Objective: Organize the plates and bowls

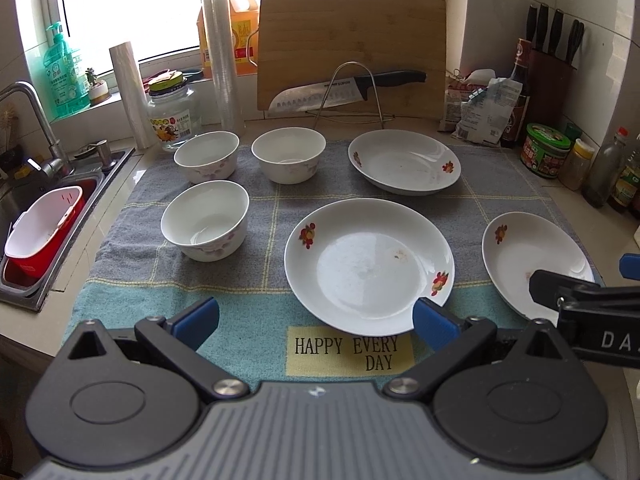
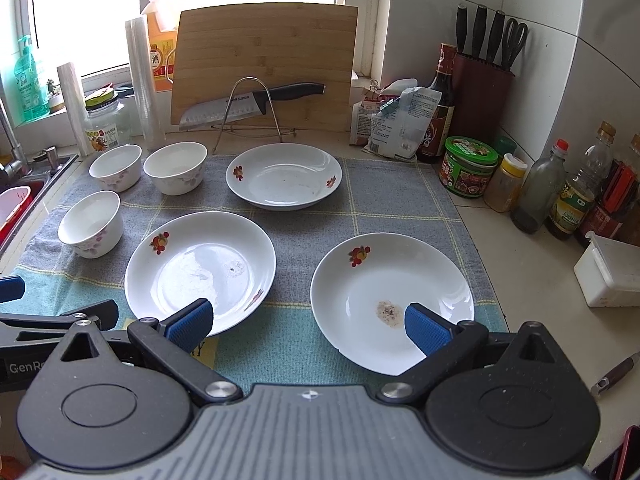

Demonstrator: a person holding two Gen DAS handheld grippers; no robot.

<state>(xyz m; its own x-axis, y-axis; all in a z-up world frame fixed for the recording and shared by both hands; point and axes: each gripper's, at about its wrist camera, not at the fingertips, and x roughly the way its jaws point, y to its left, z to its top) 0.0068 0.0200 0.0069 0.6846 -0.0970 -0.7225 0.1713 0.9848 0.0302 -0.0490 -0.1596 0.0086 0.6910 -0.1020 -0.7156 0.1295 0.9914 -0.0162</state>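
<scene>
Grey-and-teal checked towel (image 1: 264,280) across whole lower centre of both views, all crockery on it, nothing stacked yet

Three plates, largest first:
- centre plate (image 1: 370,262) mid-frame in left wrist view, dead ahead of left gripper (image 1: 316,318); near rim just past right fingertip, looks close to touching but can't confirm
- right plate (image 2: 392,300) lower right of centre in right wrist view, straight ahead of right gripper (image 2: 308,322); right blue pad overlaps plate's near rim in frame, brownish stain on plate floor just left of that pad
- far plate (image 2: 284,176) upper centre, in front of wire rack (image 2: 252,108) w/ knife, well apart from both grippers

Three bowls, upright, upper left: near bowl (image 1: 206,224), back-left bowl (image 1: 207,156), back-right bowl (image 1: 289,154); back pair just beside each other, near bowl apart from them. All left of centre, so nearer left gripper

Both grippers: fingers wide apart, nothing between them, hovering low at towel's near edge, side by side

Key relation, as judgement: round plates, no long axis, so approach via near rim. Right gripper nearest right plate, left gripper nearest centre plate. Prob. next step = pinch a near rim, lift, stack onto neighbour. Shallow rim + glossy glaze → slip risk if bite too thin
</scene>
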